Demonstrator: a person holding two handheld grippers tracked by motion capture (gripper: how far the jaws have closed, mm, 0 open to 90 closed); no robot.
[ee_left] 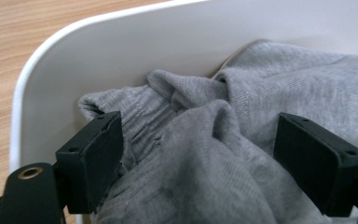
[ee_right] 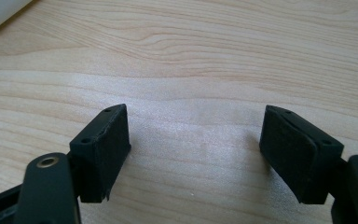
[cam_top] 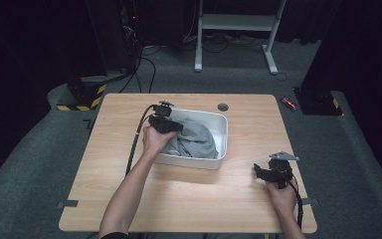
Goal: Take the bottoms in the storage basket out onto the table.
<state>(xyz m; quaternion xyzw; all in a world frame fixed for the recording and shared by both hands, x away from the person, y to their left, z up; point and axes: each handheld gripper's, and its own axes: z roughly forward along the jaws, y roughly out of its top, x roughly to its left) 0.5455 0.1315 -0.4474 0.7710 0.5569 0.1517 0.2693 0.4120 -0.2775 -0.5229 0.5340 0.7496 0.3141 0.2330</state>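
A grey cloth [cam_top: 194, 138] lies bunched inside a white rectangular tub [cam_top: 222, 130] at the middle of the wooden table [cam_top: 129, 199]. My left gripper [cam_top: 165, 123] reaches into the tub's left end. In the left gripper view its jaws stand open, one on each side of a fold of the grey cloth [ee_left: 223, 154], pressed down into the fabric; the left gripper [ee_left: 200, 163] has not closed on it. My right gripper [cam_top: 264, 172] rests low over bare wood near the table's right edge. The right gripper [ee_right: 193, 149] is open with nothing between its jaws.
The tub's white wall [ee_left: 135, 51] rises right behind the cloth. A small dark round grommet [cam_top: 223, 107] sits in the tabletop behind the tub. A red object [cam_top: 288, 103] lies on the carpet past the table's far right corner. White desk legs [cam_top: 199, 40] stand beyond.
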